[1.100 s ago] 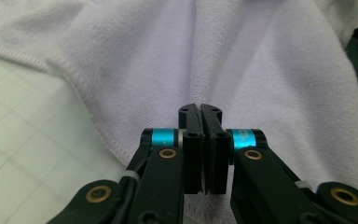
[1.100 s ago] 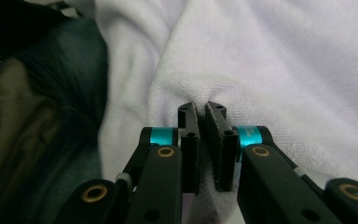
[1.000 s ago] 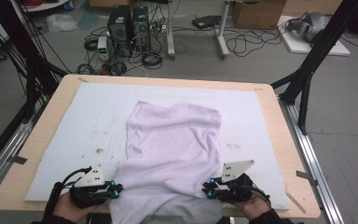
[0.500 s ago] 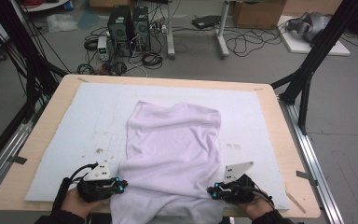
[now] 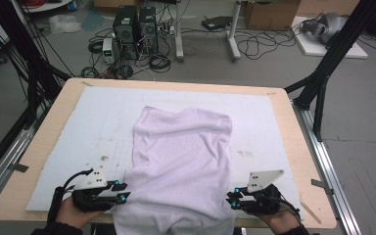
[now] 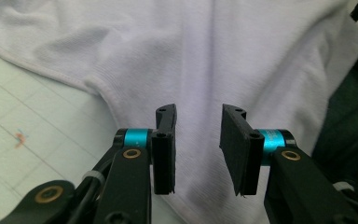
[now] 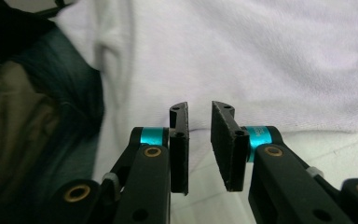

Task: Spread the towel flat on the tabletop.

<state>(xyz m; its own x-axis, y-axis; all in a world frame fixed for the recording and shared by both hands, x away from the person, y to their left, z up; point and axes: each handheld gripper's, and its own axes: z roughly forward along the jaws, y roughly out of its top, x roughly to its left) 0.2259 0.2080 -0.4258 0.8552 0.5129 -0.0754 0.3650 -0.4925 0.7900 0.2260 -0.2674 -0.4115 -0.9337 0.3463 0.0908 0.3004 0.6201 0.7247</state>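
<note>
A pale lilac cloth (image 5: 181, 156) lies spread on the white mat (image 5: 103, 117), and its near end hangs over the table's front edge. My left gripper (image 5: 122, 192) is at the cloth's near left edge. In the left gripper view the gripper (image 6: 198, 114) is open over the cloth (image 6: 214, 51), with nothing pinched; its jaws have just been opening. My right gripper (image 5: 231, 200) is at the cloth's near right edge. In the right gripper view the gripper (image 7: 199, 108) has a narrow gap, with the cloth (image 7: 261, 56) beyond; its jaws have also just been opening.
The mat covers most of a wooden table (image 5: 44, 147). Black frame legs (image 5: 323, 73) stand at both sides. On the floor behind are computer towers (image 5: 134, 24), cables and a cardboard box (image 5: 269, 12). The person's dark clothing (image 7: 37, 116) is close below the table edge.
Both grippers have stayed beside the cloth's near corners, with only a slight shift of the left one. The cloth lies as before.
</note>
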